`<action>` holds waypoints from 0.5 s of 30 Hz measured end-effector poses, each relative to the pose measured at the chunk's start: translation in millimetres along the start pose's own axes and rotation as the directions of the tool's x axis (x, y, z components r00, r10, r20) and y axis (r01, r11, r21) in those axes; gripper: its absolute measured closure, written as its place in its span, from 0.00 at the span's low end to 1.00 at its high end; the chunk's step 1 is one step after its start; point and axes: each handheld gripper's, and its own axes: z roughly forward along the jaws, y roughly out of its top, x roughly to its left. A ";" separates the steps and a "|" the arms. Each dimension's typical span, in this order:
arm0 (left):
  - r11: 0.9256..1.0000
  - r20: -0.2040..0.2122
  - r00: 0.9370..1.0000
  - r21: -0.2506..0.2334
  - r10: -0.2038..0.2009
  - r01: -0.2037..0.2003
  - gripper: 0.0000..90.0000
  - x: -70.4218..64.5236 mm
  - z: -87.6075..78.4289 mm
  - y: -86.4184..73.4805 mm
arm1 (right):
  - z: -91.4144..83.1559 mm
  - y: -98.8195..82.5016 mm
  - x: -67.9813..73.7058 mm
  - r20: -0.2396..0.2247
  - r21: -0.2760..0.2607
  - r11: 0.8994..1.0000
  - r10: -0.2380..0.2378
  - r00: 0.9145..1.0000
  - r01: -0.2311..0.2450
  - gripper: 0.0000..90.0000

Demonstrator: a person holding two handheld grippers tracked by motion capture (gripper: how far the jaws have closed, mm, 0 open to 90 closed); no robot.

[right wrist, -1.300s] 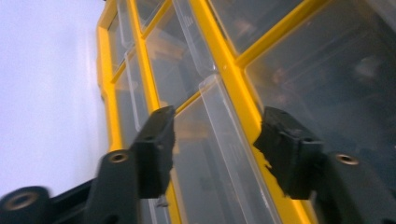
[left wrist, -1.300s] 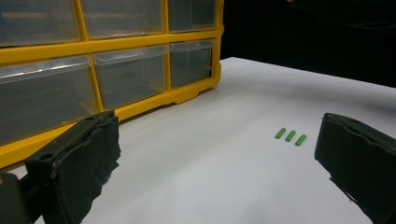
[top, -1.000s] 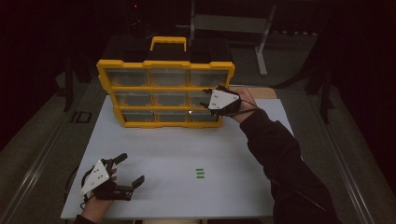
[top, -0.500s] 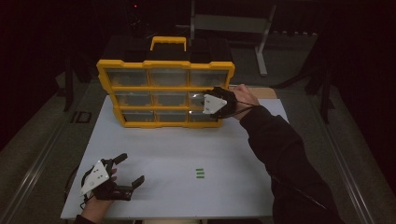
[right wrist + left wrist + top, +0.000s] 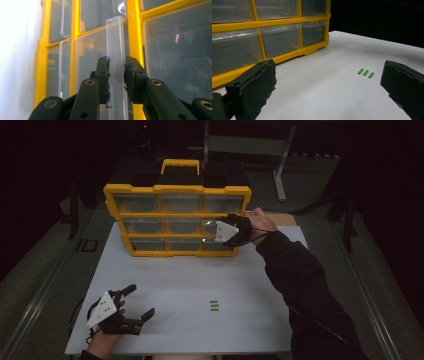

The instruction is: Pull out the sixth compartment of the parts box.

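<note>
Right gripper view gives me what the high view can't: my right gripper (image 5: 117, 72), jaws just closing, pads against a clear drawer handle (image 5: 115, 50) on the yellow organizer (image 5: 177, 220), middle row, right end. Handle is see-through plastic, upright, its lower end cut off. My left gripper (image 5: 131, 306) rests spread apart, well in front of the organizer, near three green pieces (image 5: 366, 73). Drawer contents unreadable.

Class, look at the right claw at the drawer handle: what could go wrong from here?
1. The right claw has just been closing on the thin clear drawer handle; the smooth plastic might slip out.
2. The yellow organizer stands upright, so pulling may tip or drag it.
</note>
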 end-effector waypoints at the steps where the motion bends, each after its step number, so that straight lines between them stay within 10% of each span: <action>1: 1.000 -0.001 1.000 0.001 0.001 -0.001 0.00 0.1 0.0 0.0 | -0.2 0.6 -1.4 -0.010 0.004 1.000 0.006 1.000 -0.006 0.83; 15: 1.000 -0.001 1.000 0.001 0.000 0.000 0.00 0.2 0.0 -0.1 | -9.9 5.0 1.5 -0.047 -0.005 1.000 0.028 0.999 -0.028 0.83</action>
